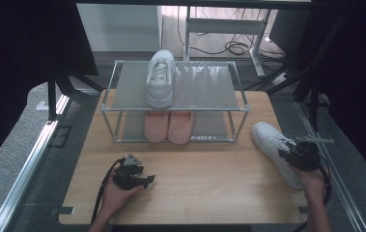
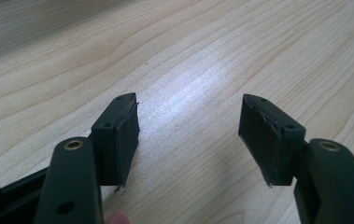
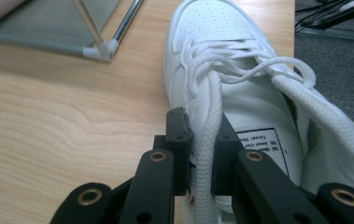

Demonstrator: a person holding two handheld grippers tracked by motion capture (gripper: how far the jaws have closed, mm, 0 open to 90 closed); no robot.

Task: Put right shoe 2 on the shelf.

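A white sneaker (image 1: 270,137) lies on the wooden table (image 1: 209,188) at the right, toe pointing away. My right gripper (image 1: 290,153) is shut on its near side wall by the laces; in the right gripper view the sneaker (image 3: 221,42) has that laced edge pinched between the two black jaws of the gripper (image 3: 201,140). My left gripper (image 1: 144,180) rests on the table at the front left, held in a hand. In the left gripper view it (image 2: 188,126) stands open over bare wood with nothing between its pads.
A metal two-shelf rack (image 1: 209,87) stands at the table's far middle. A second white sneaker (image 1: 161,79) sits on its top shelf and a pink pair (image 1: 168,126) on the lower one. The rack's corner (image 3: 101,50) lies close to the held sneaker. The table's right edge runs just beside it.
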